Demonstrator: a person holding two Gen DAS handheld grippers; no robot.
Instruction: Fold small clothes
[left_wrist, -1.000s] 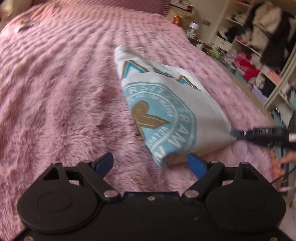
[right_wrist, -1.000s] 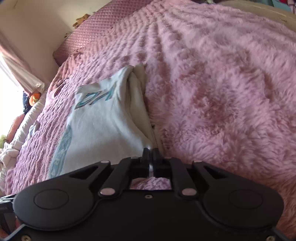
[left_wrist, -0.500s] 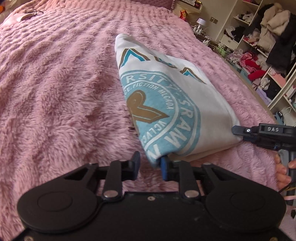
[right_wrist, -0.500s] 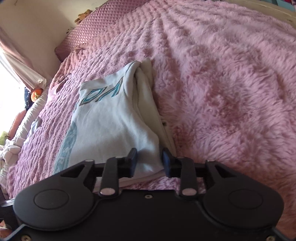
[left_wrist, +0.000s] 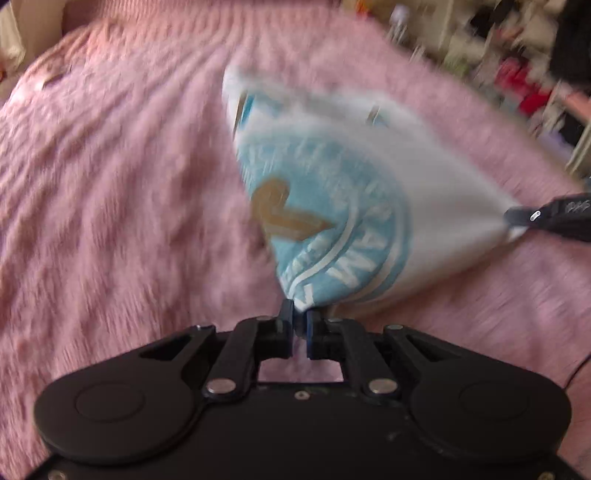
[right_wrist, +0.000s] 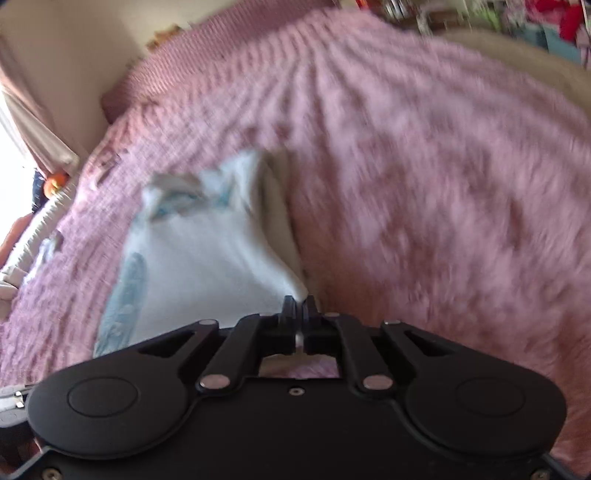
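Left wrist view: the left gripper (left_wrist: 300, 320) has its jaws drawn together on the near corner of a folded white T-shirt (left_wrist: 424, 192); only a thin wedge of cloth separates the blue-padded fingertips (left_wrist: 309, 325). The garment carries a light-blue circular emblem (left_wrist: 332, 229) with white lettering and a brown motif at its centre. At the right edge of the same view the right gripper (left_wrist: 511, 218) pinches the opposite near corner, and the hem between the two corners is stretched taut and raised off the surface, while the far end of the shirt lies on the pink fluffy blanket (left_wrist: 110, 192). Blurred shelves with clothes (left_wrist: 517, 74) stand beyond the bed.

Right wrist view: the right gripper (right_wrist: 299, 308) is clamped on the shirt corner, its fingertips (right_wrist: 287, 310) nearly touching with cloth between them. The T-shirt (right_wrist: 207, 266) extends away from the jaws across the blanket (right_wrist: 424, 184), its far end bunched into loose folds. A darker pink pillow (right_wrist: 177, 74) lies at the head of the bed against a pale wall (right_wrist: 74, 44). Both views are motion-blurred; fine print on the emblem cannot be read.
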